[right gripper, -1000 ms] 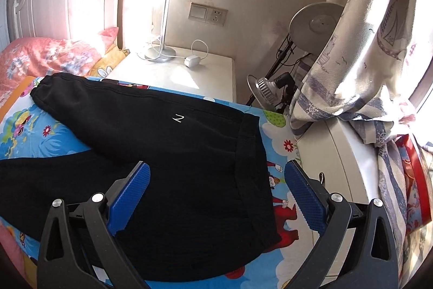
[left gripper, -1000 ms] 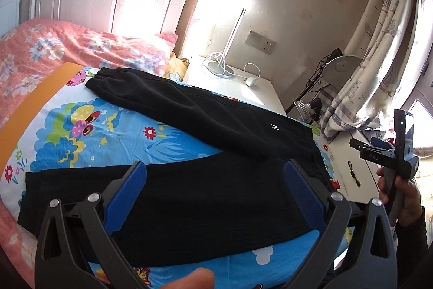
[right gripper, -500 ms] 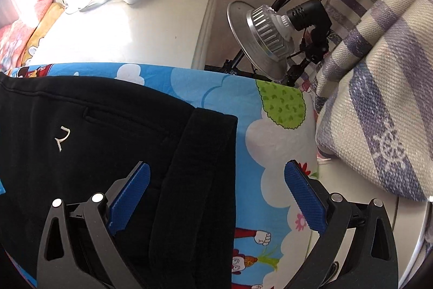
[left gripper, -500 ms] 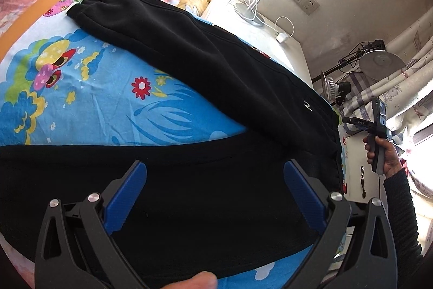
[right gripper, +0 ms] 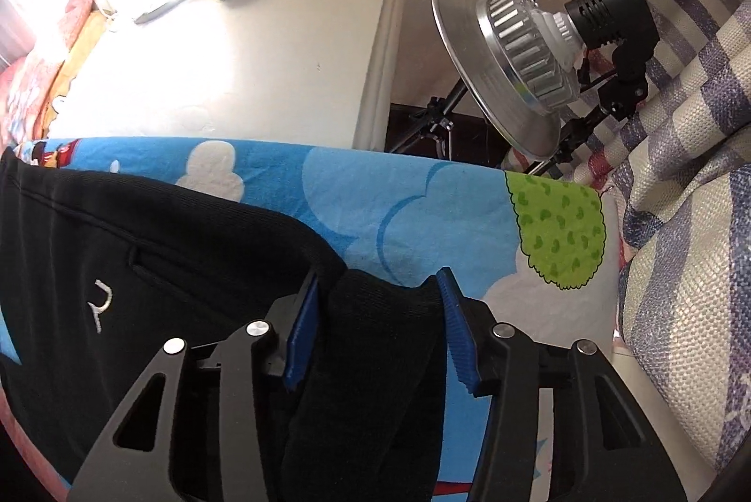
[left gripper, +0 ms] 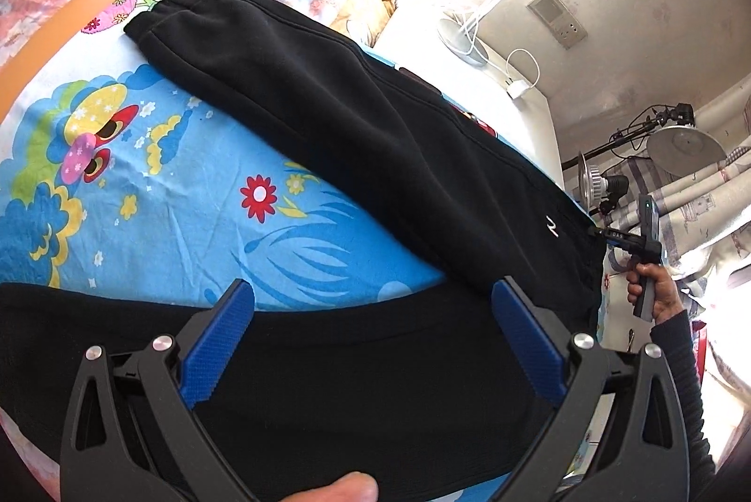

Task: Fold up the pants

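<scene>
- Black pants (left gripper: 375, 154) lie spread across a cartoon-printed blue bedsheet (left gripper: 155, 182), their two legs splayed apart in a V: one runs toward the sheet's far corner by the orange border, the other stretches along its near edge.
- The waistband (right gripper: 375, 337) sits at the sheet's right end, close to the far edge that meets a white nightstand (right gripper: 234, 70).
- A small white embroidered logo (right gripper: 100, 305) shows on the upper leg near the waist.
- The right gripper (right gripper: 375, 314) points steeply down over the waistband corner; its blue jaws have just been closing and now straddle the ribbed band, with the fabric bunched between them, though whether the pads already press on it cannot be told.
- From the left wrist view, the same tool (left gripper: 629, 241) appears at the pants' waist end, held in the person's right hand (left gripper: 657, 290) with a dark sleeve.
- The left gripper (left gripper: 375, 323) hangs over the near leg with its jaws spread wide, gripping nothing; a fingertip (left gripper: 347, 488) shows at the picture's bottom.
- A studio lamp (right gripper: 525, 46) on a black stand rises beyond the sheet's right end, beside a striped curtain (right gripper: 680, 196).
</scene>
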Action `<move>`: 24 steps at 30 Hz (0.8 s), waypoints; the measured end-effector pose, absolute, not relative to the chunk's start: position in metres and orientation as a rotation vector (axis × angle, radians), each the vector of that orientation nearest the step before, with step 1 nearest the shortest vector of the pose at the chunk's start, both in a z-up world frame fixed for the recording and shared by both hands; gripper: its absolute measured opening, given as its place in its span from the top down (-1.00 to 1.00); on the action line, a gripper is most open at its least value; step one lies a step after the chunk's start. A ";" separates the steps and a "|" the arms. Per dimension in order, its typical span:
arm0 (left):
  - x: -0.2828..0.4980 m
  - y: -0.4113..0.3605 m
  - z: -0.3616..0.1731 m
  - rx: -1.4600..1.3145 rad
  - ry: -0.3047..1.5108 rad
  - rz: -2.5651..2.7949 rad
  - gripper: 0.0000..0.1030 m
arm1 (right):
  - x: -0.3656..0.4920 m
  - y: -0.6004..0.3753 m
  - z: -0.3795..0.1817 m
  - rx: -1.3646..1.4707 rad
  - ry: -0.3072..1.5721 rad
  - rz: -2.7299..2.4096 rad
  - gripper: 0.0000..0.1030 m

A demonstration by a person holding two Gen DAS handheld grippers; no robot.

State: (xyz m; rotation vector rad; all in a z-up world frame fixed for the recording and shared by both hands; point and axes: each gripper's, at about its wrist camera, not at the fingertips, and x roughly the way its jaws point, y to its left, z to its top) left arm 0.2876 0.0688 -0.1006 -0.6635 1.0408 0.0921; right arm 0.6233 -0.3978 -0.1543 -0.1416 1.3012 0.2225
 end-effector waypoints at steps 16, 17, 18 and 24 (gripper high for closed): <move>0.529 0.223 -0.160 -1.122 1.152 0.290 -0.40 | 0.429 -0.398 0.008 -0.099 0.876 0.564 0.34; 0.541 0.226 -0.168 -1.137 1.179 0.314 -0.40 | 0.419 -0.398 0.010 -0.108 0.870 0.578 0.35; 0.551 0.227 -0.177 -1.138 1.215 0.340 -0.40 | 0.411 -0.397 0.012 -0.114 0.867 0.591 0.36; 0.581 0.223 -0.204 -1.021 1.380 0.501 -0.29 | 0.371 -0.396 0.016 -0.134 0.865 0.658 0.44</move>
